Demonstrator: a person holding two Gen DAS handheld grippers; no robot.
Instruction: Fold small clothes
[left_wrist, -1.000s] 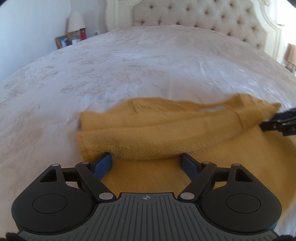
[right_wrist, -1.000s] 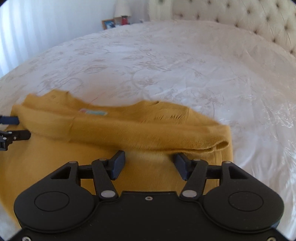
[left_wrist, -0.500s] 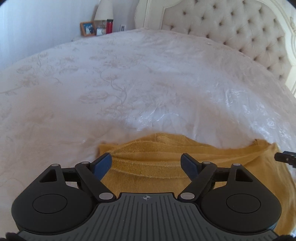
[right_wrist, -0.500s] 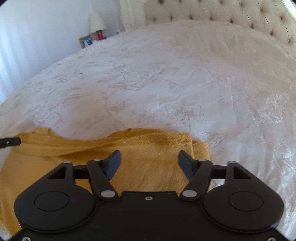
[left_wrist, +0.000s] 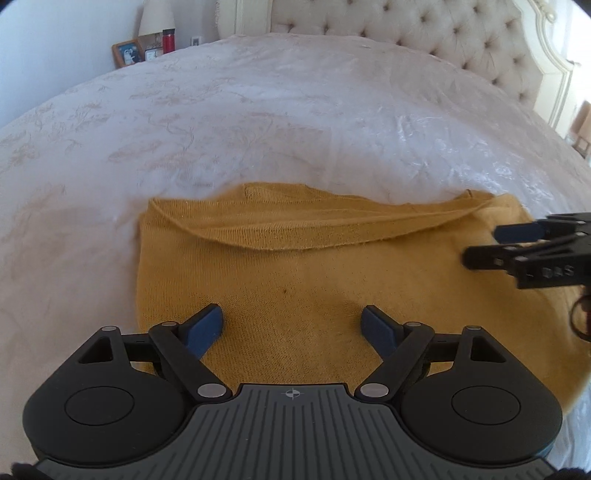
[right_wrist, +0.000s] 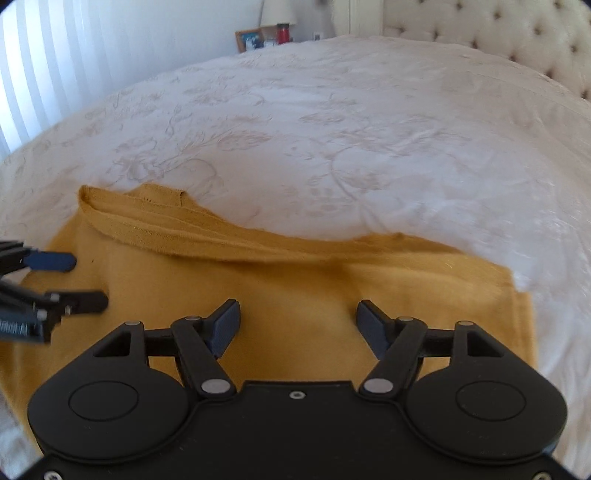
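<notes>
A mustard-yellow knitted garment (left_wrist: 303, 266) lies folded flat on the white bedspread (left_wrist: 258, 122), with a folded edge running along its far side. It also shows in the right wrist view (right_wrist: 295, 288). My left gripper (left_wrist: 291, 325) is open and empty, hovering over the garment's near left part. My right gripper (right_wrist: 298, 325) is open and empty over the garment's near right part. The right gripper shows at the right edge of the left wrist view (left_wrist: 491, 245). The left gripper shows at the left edge of the right wrist view (right_wrist: 81, 280).
The tufted cream headboard (left_wrist: 424, 29) stands at the far end of the bed. A nightstand with a lamp (left_wrist: 157, 16), a picture frame (left_wrist: 127, 53) and a red bottle (left_wrist: 168, 40) is at the far left. White curtains (right_wrist: 55, 55) hang on the left.
Both grippers have pulled back toward the near side and risen over the garment. The thick rolled fold seen a second ago now lies flat along the far edge.
</notes>
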